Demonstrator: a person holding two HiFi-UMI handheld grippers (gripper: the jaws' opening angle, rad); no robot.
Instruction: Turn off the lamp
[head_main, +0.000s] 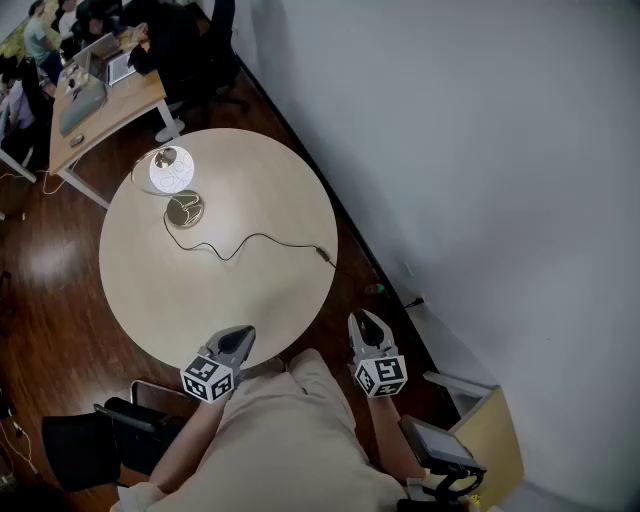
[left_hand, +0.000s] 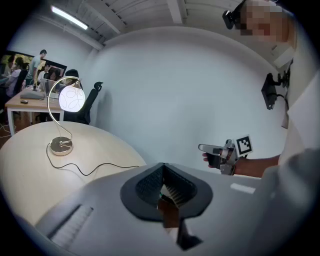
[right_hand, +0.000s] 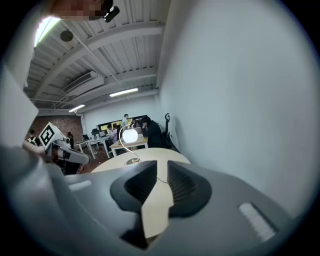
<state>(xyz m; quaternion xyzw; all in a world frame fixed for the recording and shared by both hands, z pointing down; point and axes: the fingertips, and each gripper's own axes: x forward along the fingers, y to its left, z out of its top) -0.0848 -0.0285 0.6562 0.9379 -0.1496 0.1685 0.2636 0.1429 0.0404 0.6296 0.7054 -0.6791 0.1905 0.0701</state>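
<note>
The lamp stands on the far left of the round table (head_main: 250, 290), its globe (head_main: 170, 170) lit above a metal base (head_main: 184, 209). Its black cord (head_main: 255, 238) snakes across to the table's right edge. My left gripper (head_main: 237, 336) hovers at the table's near edge, far from the lamp, with its jaws together and nothing in them (left_hand: 163, 167). Right of the table, over the floor, my right gripper (head_main: 366, 322) has a narrow gap between its jaws, and these hold nothing (right_hand: 161, 167). The lit lamp (left_hand: 72, 99) shows at the left of the left gripper view, and the lamp (right_hand: 130, 135) sits straight ahead in the right gripper view.
Beyond the table, a desk (head_main: 100, 100) carries laptops, with several people and a black chair (head_main: 210, 60) around it. A white wall (head_main: 480, 150) runs along the right. A dark chair (head_main: 100, 440) sits near left, a wooden box (head_main: 485, 430) near right.
</note>
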